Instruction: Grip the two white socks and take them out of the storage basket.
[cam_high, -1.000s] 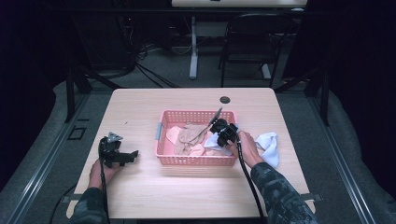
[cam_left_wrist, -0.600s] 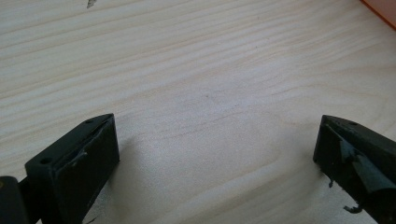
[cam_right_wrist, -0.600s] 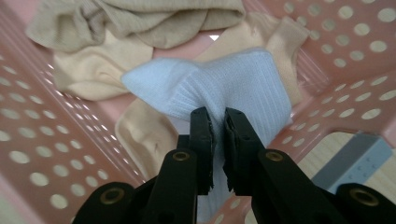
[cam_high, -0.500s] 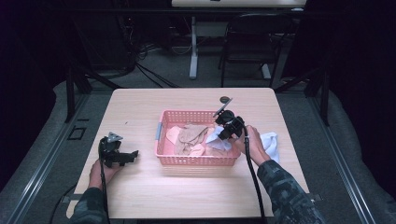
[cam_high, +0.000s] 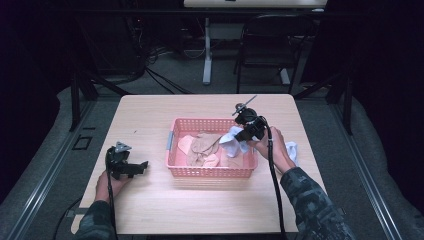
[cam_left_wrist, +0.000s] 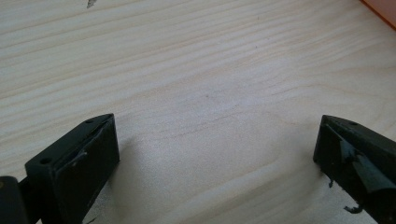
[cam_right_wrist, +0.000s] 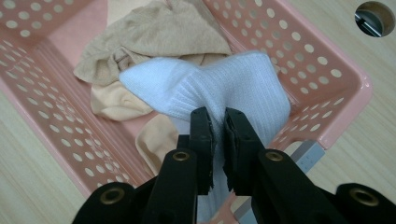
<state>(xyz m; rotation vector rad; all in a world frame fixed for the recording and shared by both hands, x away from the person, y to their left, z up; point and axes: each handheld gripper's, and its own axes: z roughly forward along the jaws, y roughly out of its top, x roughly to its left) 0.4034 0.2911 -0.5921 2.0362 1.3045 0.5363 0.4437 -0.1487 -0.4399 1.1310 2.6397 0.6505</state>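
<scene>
Socks fill the pink basket in the middle of the table, mostly tan socks in a heap. Your right gripper pinches a white sock, its jaws squeezed tight on the cloth, and holds it over the basket's right end. Another white sock lies on the table just past that end, near the right edge. Your left gripper rests near the left edge of the table with its jaws spread wide and nothing between them. A small round hole sits in the table beyond the basket.
</scene>
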